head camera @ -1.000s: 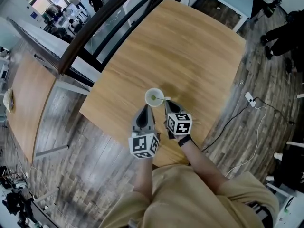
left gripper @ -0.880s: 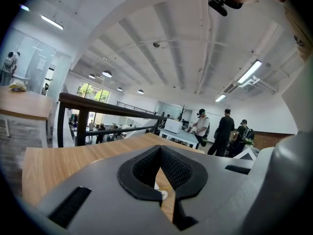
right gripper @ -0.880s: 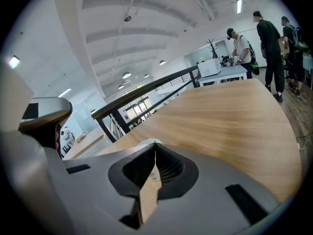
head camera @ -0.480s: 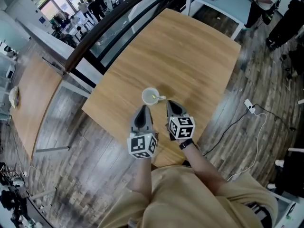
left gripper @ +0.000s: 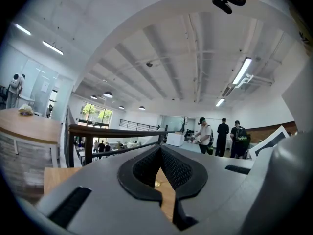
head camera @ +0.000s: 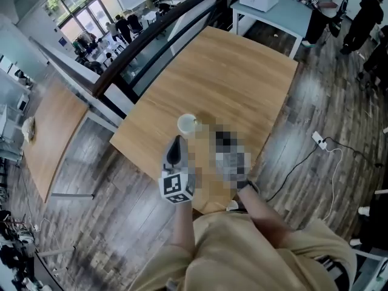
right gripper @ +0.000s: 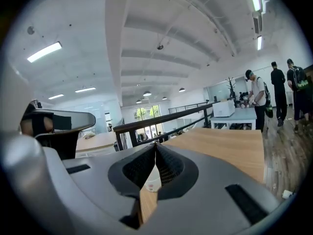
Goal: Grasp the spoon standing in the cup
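Right gripper view: right gripper (right gripper: 155,147) jaws pressed together, empty; small white cup (right gripper: 152,179) on light wooden table (right gripper: 220,151) ahead of tips, untouched; spoon not discernible. Left gripper (left gripper: 160,148) likewise closed, empty.

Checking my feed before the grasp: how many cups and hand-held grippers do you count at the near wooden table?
Cup: 1
Hand-held grippers: 2, the left hand-held gripper and the right hand-held gripper
Total: 3
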A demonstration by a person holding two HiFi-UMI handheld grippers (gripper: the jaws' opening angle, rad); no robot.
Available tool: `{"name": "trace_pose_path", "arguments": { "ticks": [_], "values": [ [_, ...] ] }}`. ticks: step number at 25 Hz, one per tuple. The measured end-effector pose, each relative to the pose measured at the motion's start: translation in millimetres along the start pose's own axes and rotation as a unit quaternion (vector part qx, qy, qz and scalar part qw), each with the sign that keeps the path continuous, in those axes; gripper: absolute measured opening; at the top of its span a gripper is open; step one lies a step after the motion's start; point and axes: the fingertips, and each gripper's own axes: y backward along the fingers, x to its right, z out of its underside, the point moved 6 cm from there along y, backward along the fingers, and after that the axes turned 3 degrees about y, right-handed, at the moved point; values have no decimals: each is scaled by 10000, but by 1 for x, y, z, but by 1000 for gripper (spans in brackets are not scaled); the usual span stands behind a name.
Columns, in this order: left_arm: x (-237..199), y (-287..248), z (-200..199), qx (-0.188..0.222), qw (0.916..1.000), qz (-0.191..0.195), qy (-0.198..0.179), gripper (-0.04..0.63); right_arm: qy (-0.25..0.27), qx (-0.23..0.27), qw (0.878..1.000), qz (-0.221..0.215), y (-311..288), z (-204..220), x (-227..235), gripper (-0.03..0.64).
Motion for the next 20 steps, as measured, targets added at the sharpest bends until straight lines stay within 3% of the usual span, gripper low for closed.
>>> {"name": "trace_pose_path", "arguments": {
  "ticks": [5,20],
  "values": [
    [22,24,-14,224,9996,6,-176,5,349,319,9989,36,36,-23,2,17],
    [59,80,-39,655,9972,-83,-336,5,562,1072,9926,-46,117,-71,5,17]
  ]
}}
